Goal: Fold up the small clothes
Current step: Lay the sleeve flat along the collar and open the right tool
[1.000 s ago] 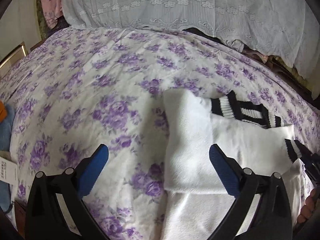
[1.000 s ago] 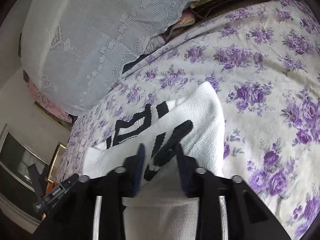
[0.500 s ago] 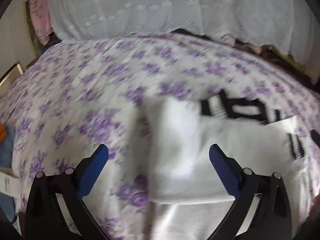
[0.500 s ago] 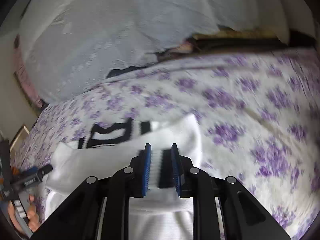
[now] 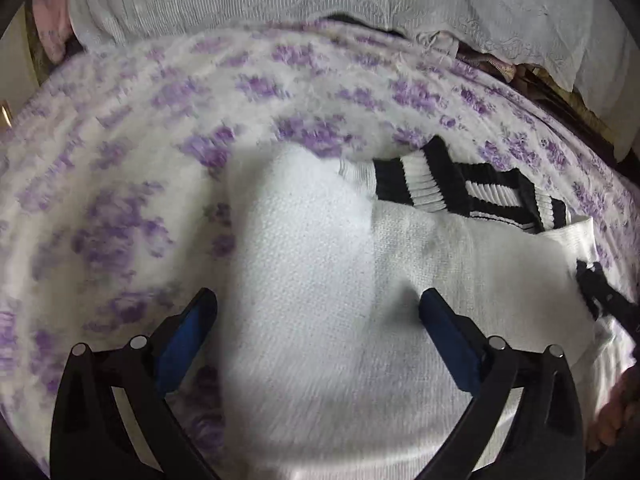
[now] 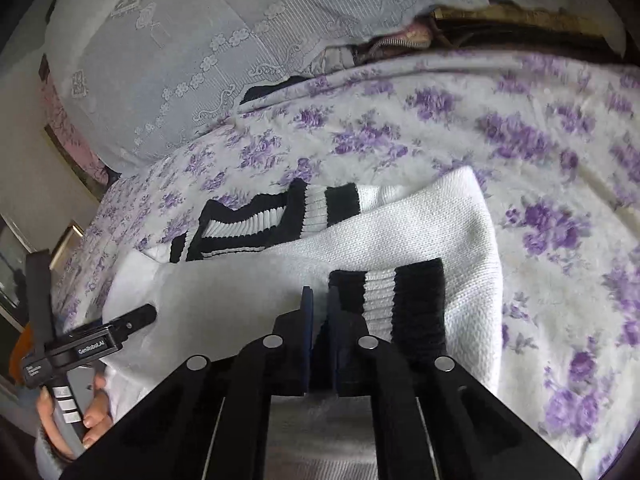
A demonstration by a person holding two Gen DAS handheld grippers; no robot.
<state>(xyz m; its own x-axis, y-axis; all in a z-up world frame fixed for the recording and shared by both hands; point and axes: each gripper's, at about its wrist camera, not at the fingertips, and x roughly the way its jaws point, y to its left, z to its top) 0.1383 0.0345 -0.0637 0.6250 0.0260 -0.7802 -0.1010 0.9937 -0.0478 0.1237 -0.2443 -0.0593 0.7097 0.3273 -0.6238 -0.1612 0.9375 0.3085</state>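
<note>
A white knit sweater with a black-and-white striped collar lies on the floral bedspread, both sleeves folded across its body. My left gripper hovers open over the left folded sleeve, fingers wide apart and touching nothing. My right gripper is closing, its jaws nearly together with only a thin slit between them. The striped cuff lies flat on the sweater just right of those jaws, its left edge against the right finger. I see no cloth pinched in the slit. The left gripper shows at the left, held by a hand.
The purple-flowered bedspread spreads around the sweater. A lace-covered pillow pile lines the far side of the bed, with dark clothing tucked under its edge. The right gripper shows dark at the right edge of the left wrist view.
The left gripper slid over the sweater, so the folded sleeve now lies between its fingers. The right gripper rolled, its jaws narrowed, and the cuff went from between them to lying beside them.
</note>
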